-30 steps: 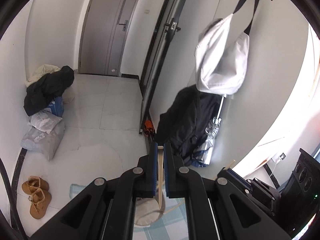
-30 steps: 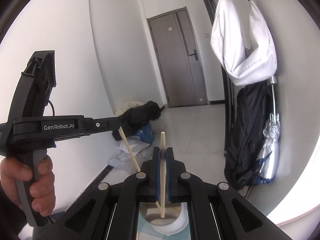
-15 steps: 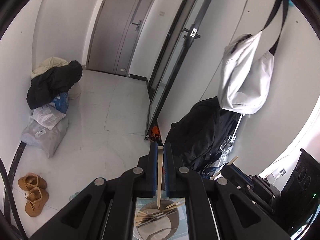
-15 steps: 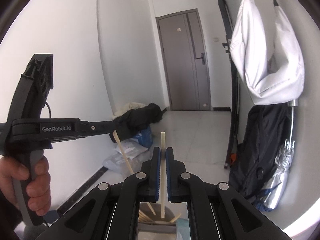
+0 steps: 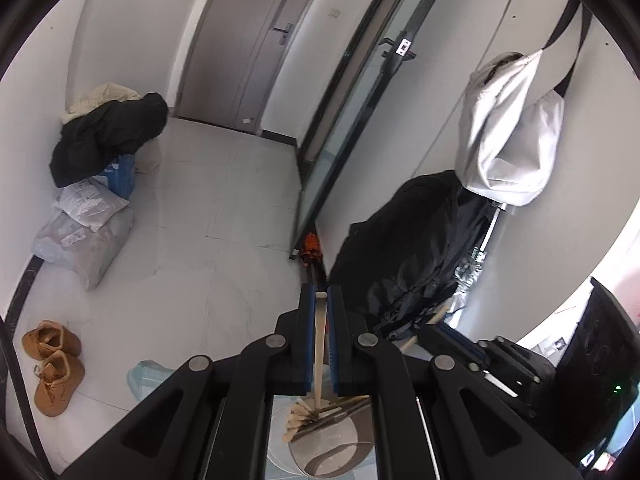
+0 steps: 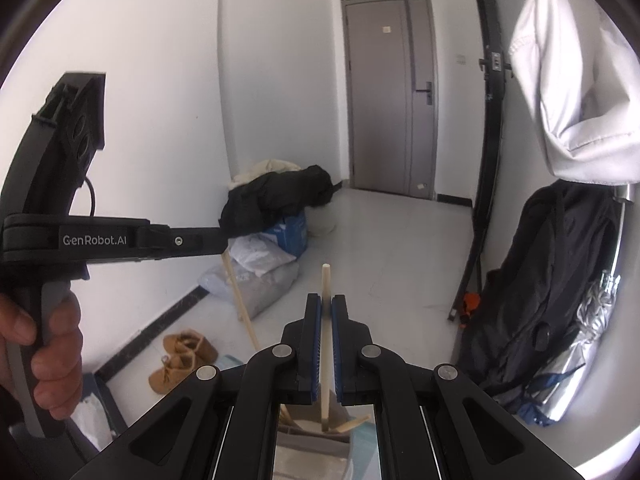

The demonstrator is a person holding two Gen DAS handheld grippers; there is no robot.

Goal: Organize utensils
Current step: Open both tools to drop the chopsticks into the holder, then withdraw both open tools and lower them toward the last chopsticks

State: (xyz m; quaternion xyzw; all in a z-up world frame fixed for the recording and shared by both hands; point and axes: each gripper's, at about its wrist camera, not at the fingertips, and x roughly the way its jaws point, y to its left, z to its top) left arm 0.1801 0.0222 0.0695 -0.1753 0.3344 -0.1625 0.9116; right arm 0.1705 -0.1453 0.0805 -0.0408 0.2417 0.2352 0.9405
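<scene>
Left gripper [image 5: 320,300]: both blue-padded jaws pressed onto a pale wooden chopstick [image 5: 319,344], which runs upright between them, its lower end just above a round plate [image 5: 344,446]. More chopsticks [image 5: 320,412] lie across that plate in a loose bundle; whether the held stick touches them cannot be told.

Right gripper [image 6: 326,304]: jaws likewise pinched on a second chopstick [image 6: 325,320], upright, its tip standing clear above the fingertips and its lower end down among sticks over the plate [image 6: 308,424].

Writing: the side of the left tool, seen from the right wrist view, reads "GenRobot.AI" in white on black. A small pale label sits on the grey door [image 6: 390,96]; not legible.

Hand pose: the person's left hand [image 6: 36,352] wraps the grey handle from behind, fingers curled round it, tool body held level and pointing right across the view, with its stick hanging slanted below the jaws.

Surroundings: tan boots [image 5: 52,364] on the floor at left, white sacks [image 5: 80,236] and dark clothing [image 5: 108,136] against the wall, a white bag [image 5: 508,136] hanging above a black backpack [image 5: 408,248].
</scene>
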